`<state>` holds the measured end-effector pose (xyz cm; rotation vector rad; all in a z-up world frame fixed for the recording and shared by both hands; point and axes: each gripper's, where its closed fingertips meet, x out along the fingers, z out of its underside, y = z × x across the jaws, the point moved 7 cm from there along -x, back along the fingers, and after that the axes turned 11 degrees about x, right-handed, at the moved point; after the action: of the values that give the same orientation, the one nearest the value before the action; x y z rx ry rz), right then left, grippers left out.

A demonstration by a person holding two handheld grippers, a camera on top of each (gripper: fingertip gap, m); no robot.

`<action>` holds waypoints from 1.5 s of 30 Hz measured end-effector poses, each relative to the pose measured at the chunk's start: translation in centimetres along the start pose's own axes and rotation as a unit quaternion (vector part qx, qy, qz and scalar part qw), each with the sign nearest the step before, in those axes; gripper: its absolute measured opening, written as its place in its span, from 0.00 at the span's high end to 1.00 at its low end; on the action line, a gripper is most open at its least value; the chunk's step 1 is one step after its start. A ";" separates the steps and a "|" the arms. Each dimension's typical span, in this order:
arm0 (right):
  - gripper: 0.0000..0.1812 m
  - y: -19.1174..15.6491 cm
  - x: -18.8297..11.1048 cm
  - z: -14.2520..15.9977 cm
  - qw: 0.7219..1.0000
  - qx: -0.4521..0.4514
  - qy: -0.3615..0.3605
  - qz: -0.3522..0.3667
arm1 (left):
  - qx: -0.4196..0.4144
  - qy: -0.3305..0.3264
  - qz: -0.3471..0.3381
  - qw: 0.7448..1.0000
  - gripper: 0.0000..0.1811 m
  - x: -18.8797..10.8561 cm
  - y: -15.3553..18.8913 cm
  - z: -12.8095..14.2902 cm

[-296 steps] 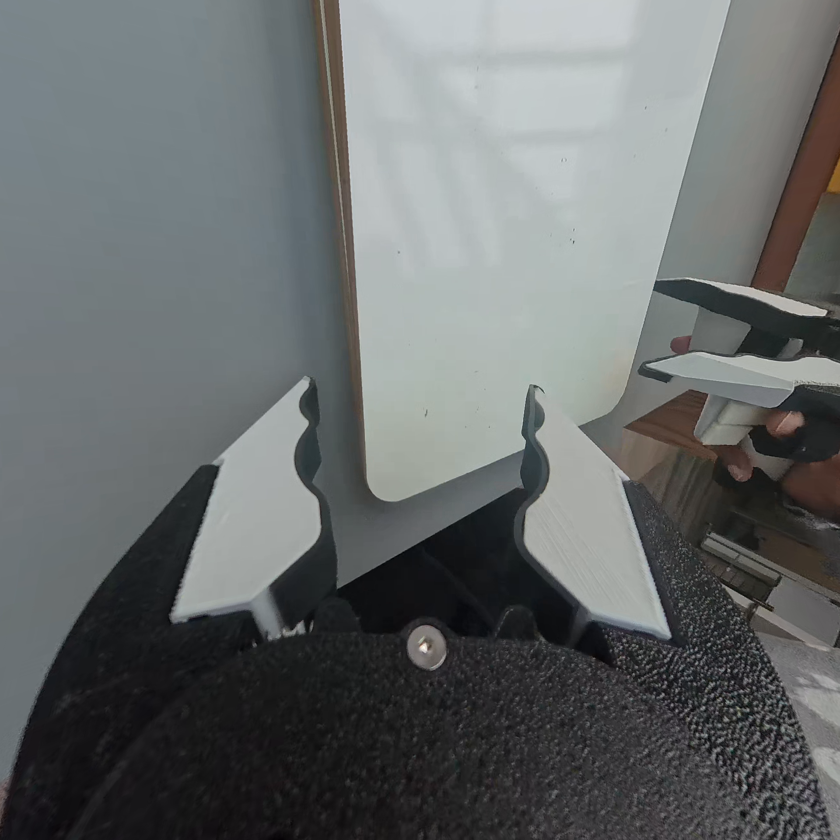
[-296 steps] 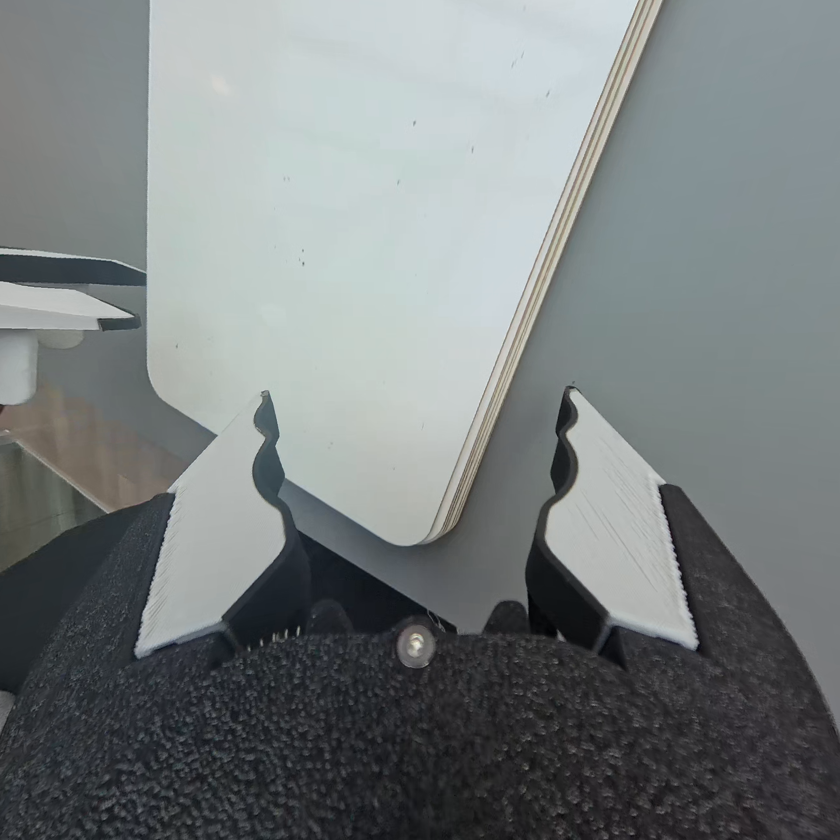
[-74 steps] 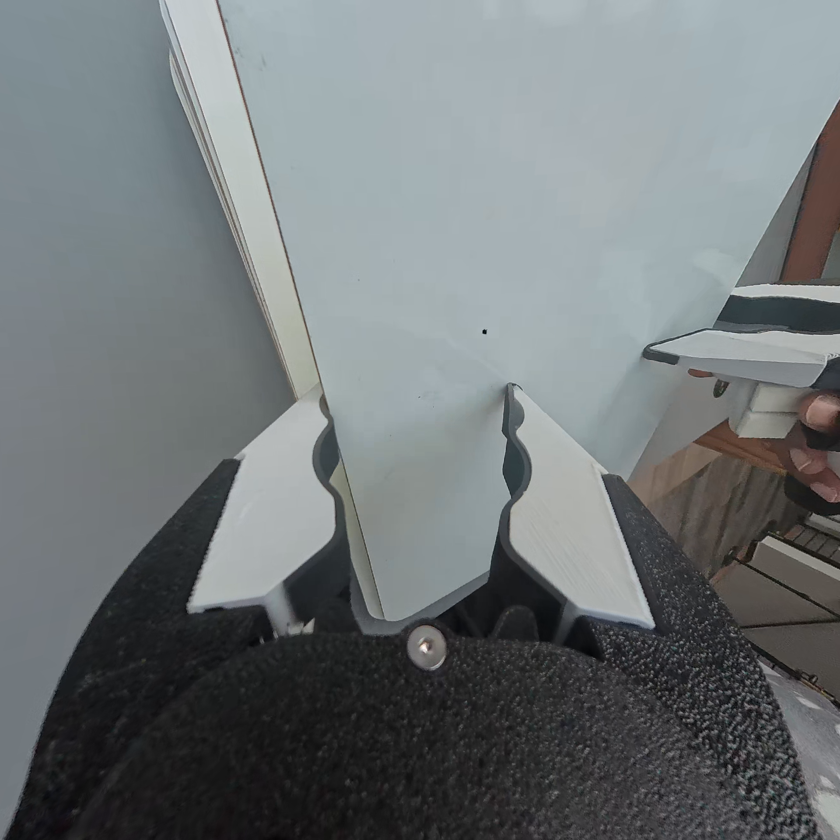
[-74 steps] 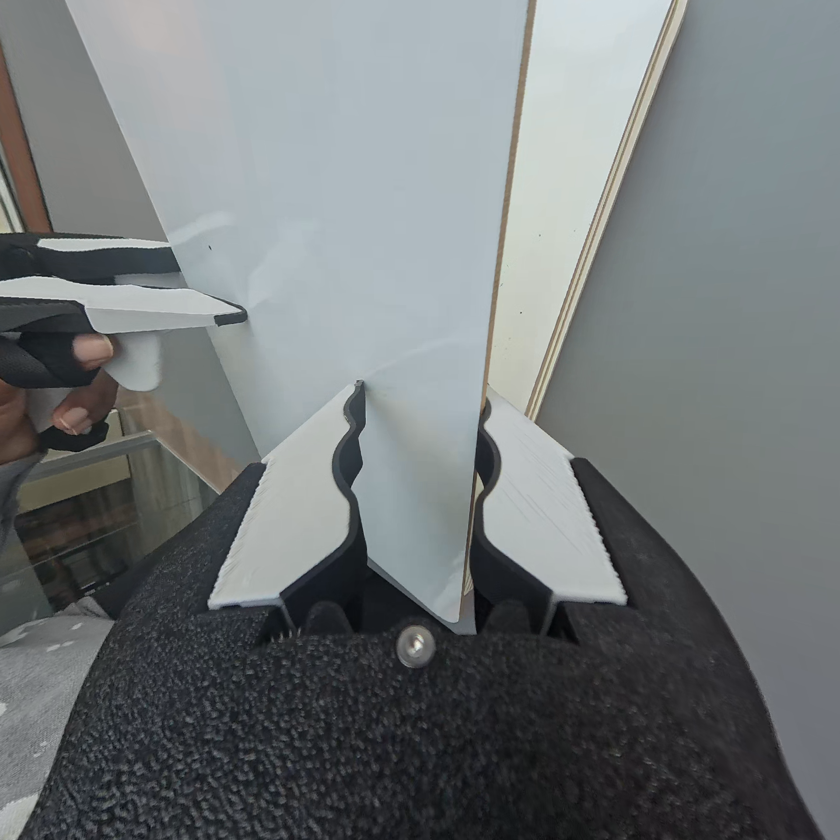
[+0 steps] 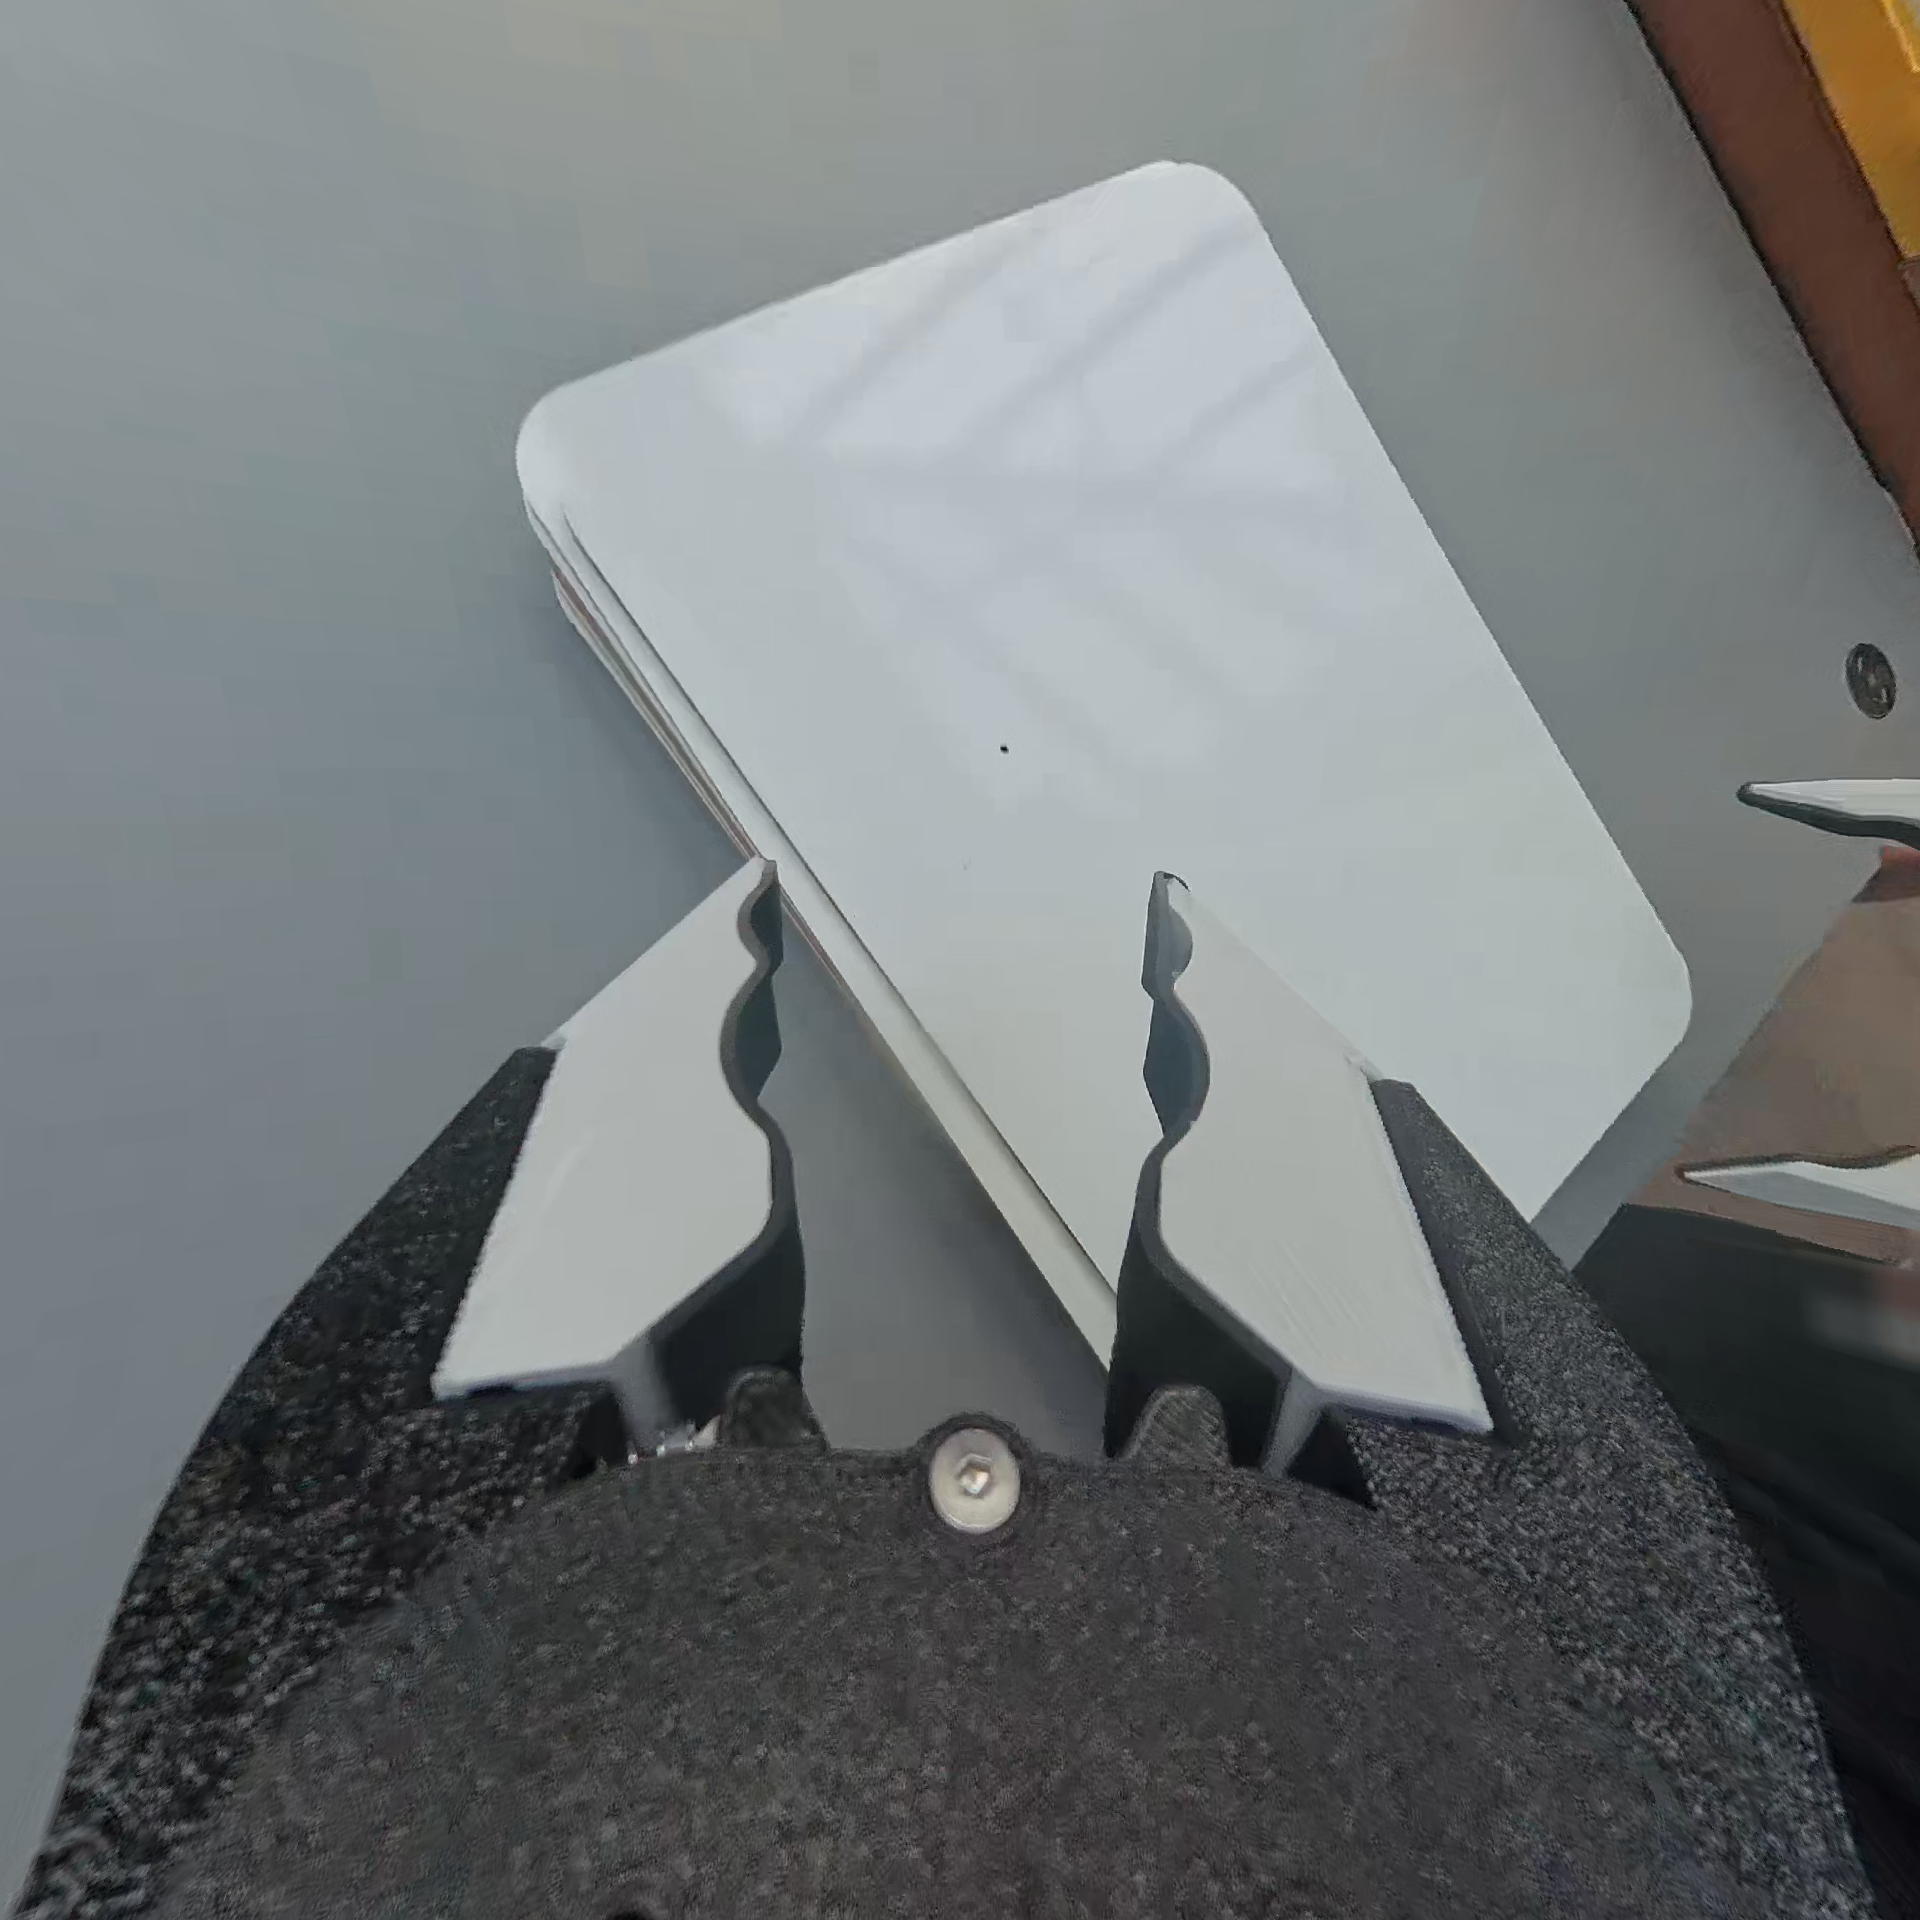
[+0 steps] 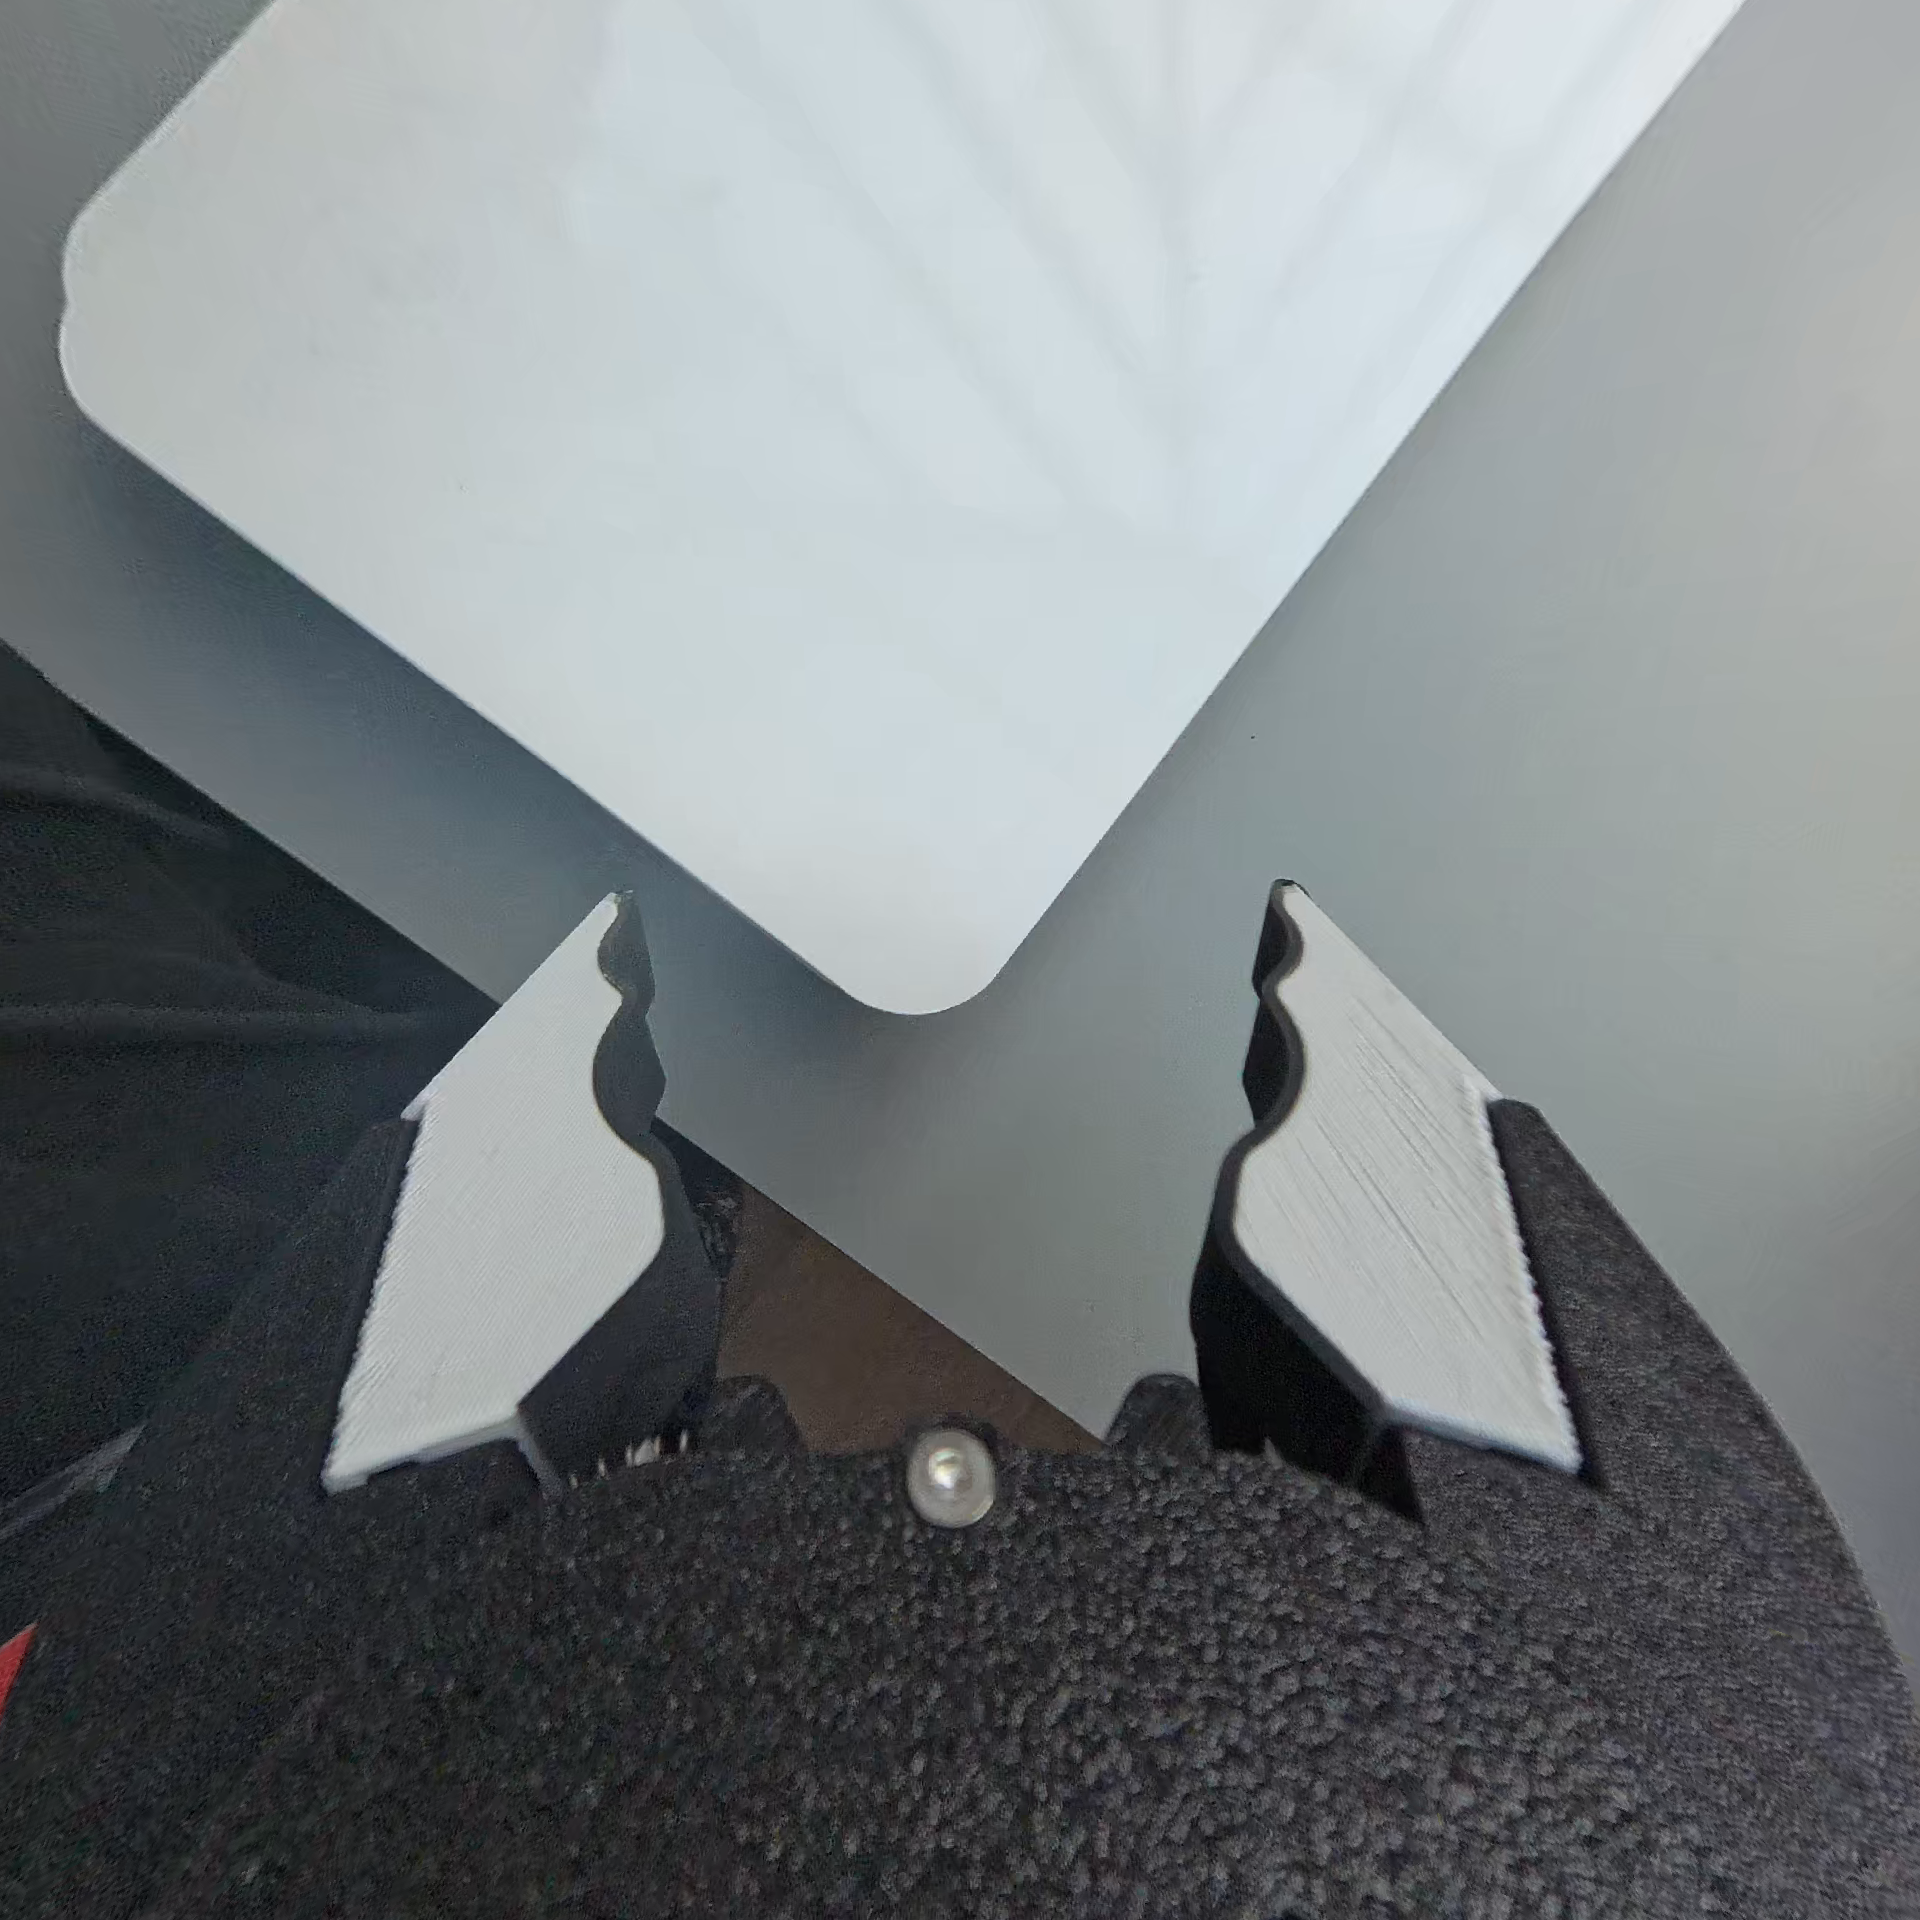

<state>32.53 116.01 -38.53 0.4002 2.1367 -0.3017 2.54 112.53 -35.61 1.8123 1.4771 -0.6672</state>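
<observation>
Left tongs spread, empty, low centre of frame; stack of white boards lies flat on grey surface, its long edge passing between the tips. Right tongs spread, empty; boards' rounded corner just beyond. Earlier both tongs pinched a board's corners; now released. No containers visible.

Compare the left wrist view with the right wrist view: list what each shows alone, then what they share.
Left only: the stack's stepped side edges, a screw head in the grey surface, a brown frame, the far right gripper's fingertip.
Right only: dark fabric, a red patch.
Both: the white boards, the grey surface, each view's own open gripper, left and right.
</observation>
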 end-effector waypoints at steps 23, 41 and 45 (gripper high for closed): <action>0.27 -1.4 5.3 -0.1 0.998 0.005 -0.061 -0.016 | 0.234 -0.121 0.210 0.942 0.61 13.7 -5.8 -10.2; 0.28 -1.5 5.5 -0.4 0.996 -0.013 -0.086 -0.026 | 0.292 -0.195 0.228 0.908 0.63 13.8 -6.6 -10.3; 0.28 -1.4 5.7 -0.7 0.995 -0.018 -0.092 -0.029 | 0.297 -0.208 0.241 0.900 0.65 13.8 -6.3 -10.2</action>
<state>28.43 115.97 -42.78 0.2799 1.9730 -0.3201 -0.93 129.69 -40.91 2.1821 0.5233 -1.2350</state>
